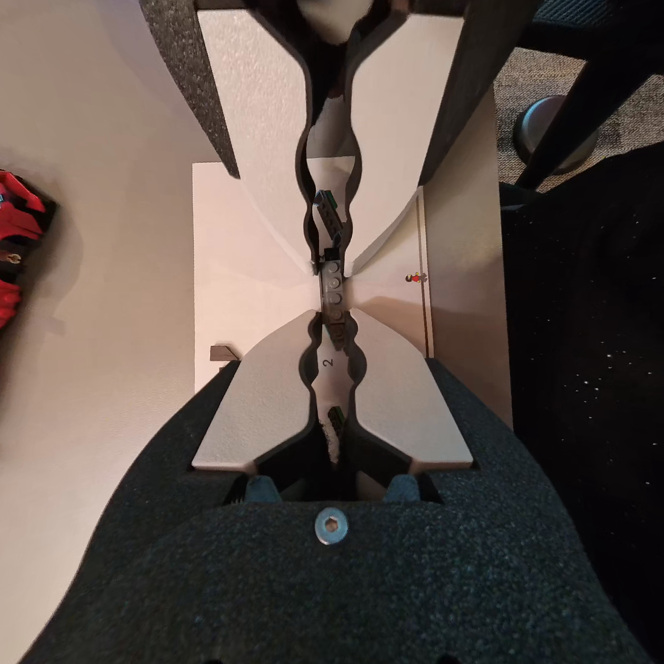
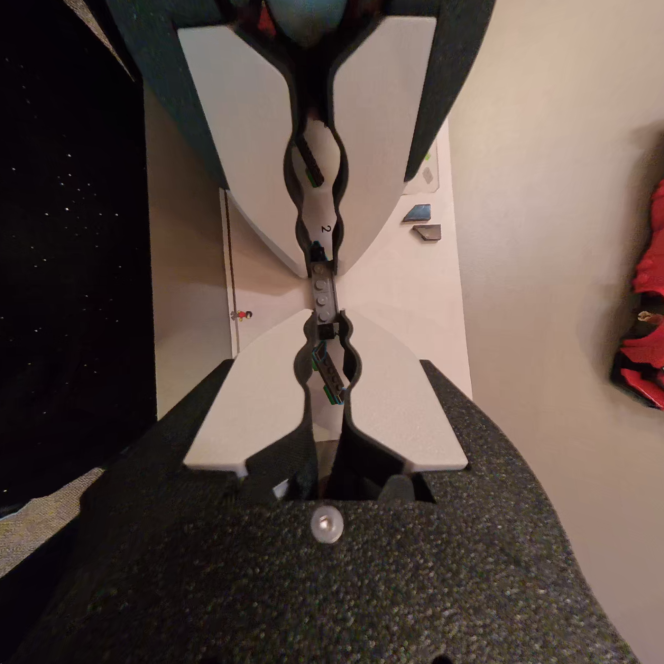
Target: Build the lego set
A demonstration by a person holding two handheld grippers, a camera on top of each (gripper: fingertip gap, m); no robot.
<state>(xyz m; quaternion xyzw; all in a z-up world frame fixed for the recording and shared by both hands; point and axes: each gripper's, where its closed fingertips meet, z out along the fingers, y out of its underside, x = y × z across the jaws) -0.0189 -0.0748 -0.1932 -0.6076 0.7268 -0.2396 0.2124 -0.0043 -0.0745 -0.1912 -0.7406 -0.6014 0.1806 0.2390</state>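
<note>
A grey studded lego plate (image 1: 334, 291) hangs level between my two grippers, which face each other tip to tip above an open instruction page (image 1: 248, 251). My left gripper (image 1: 332, 318) is shut on the near end of the plate. My right gripper (image 1: 330, 267) comes in from the top, shut on the far end, where a small black piece (image 1: 331, 254) sits. In the right wrist view my right gripper (image 2: 326, 319) grips the black piece (image 2: 327, 330) and plate (image 2: 323, 291), and my left gripper (image 2: 321, 269) holds the far end.
A red and black lego model (image 1: 18, 233) lies on the table to the left and also shows in the right wrist view (image 2: 646, 287). A loose dark grey piece (image 2: 427, 231) and a bluish tile (image 2: 418, 212) lie on the page. The table edge and dark floor (image 1: 575, 323) lie close by.
</note>
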